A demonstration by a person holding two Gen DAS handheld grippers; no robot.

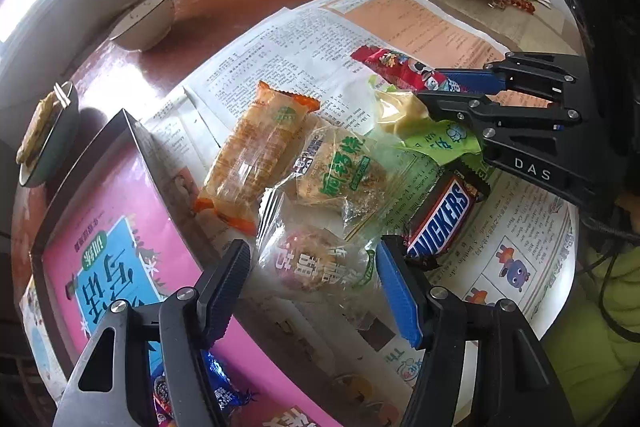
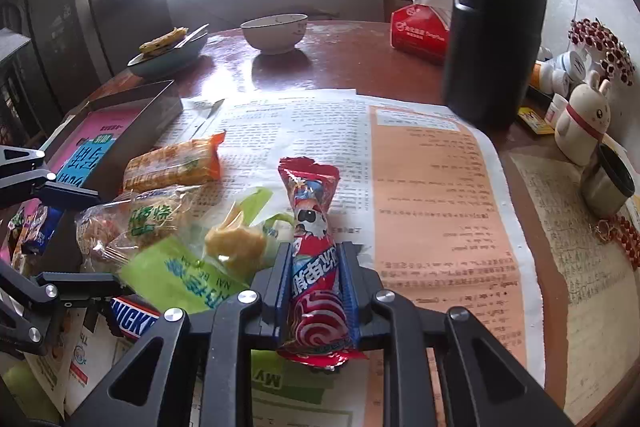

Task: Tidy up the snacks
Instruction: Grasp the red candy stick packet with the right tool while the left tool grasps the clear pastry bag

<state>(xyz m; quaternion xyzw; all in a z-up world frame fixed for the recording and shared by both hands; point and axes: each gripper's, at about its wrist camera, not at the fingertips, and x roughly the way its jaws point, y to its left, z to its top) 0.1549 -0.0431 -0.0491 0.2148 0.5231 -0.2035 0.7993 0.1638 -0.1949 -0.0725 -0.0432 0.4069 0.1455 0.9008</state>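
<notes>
My right gripper (image 2: 316, 259) is shut on a long red snack packet (image 2: 314, 227) over the newspaper (image 2: 440, 211); it also shows in the left wrist view (image 1: 404, 69). My left gripper (image 1: 314, 267) is open around a clear round cake packet (image 1: 316, 263). Beside it lie a Snickers bar (image 1: 442, 217), a clear green-lettered packet (image 1: 340, 171), an orange packet (image 1: 256, 147) and a green-yellow packet (image 1: 424, 123). A box with a pink-lined bottom (image 1: 116, 227) holds a blue packet (image 1: 224, 387).
A tall black flask (image 2: 496, 11), a red tissue pack (image 2: 420, 31), a white bowl (image 2: 276, 31), a plate of food with chopsticks (image 2: 168, 47), a rabbit figure (image 2: 584, 123) and a steel cup (image 2: 608, 183) stand around the round table's far side.
</notes>
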